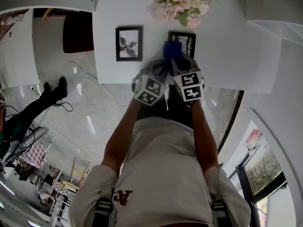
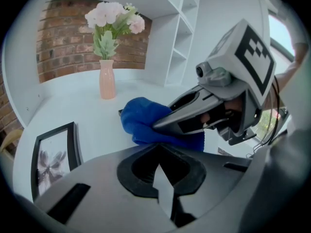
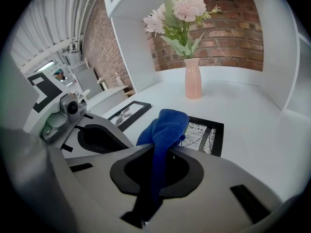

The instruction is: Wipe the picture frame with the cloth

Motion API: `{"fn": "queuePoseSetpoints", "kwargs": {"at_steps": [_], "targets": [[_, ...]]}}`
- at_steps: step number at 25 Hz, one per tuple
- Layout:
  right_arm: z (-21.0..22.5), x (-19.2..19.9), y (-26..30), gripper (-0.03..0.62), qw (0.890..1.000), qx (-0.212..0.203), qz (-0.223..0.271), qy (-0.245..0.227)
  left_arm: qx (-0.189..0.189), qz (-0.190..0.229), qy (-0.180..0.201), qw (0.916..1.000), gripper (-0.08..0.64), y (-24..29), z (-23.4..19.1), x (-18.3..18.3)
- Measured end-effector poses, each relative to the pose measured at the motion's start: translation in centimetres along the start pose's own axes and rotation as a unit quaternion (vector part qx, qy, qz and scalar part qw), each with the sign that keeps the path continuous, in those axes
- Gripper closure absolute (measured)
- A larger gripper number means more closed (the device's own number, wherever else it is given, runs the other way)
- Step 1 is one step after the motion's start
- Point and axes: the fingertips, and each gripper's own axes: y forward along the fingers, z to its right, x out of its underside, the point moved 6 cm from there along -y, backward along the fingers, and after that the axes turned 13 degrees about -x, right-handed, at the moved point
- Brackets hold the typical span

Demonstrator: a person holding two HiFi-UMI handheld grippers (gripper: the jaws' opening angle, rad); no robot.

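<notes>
A blue cloth (image 3: 165, 125) is pinched in my right gripper (image 3: 163, 154), whose jaws are shut on it; its bunched end sticks out over a black picture frame (image 3: 210, 133) with a line drawing. In the head view the cloth (image 1: 171, 50) covers that frame's (image 1: 185, 38) near left corner. A second black frame (image 1: 129, 43) with a flower print lies to the left, untouched. My left gripper (image 2: 158, 152) hovers close beside the right one, jaws shut with nothing in them, just short of the cloth (image 2: 141, 120).
A pink vase (image 3: 193, 81) with pale flowers (image 1: 177, 1) stands behind the frames on the white table (image 1: 232, 56). White shelving (image 2: 182, 33) and a brick wall (image 3: 228, 28) back it. The table's near edge runs just under the grippers.
</notes>
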Motion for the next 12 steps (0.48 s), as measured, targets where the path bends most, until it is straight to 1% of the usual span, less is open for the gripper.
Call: {"fn": "queuePoseSetpoints", "kwargs": {"at_steps": [12], "targets": [[0.81, 0.40, -0.72, 0.565, 1.000, 0.010, -0.010, 0.007, -0.004, -0.002, -0.013, 0.9999, 0.558, -0.04, -0.02, 0.03]]}}
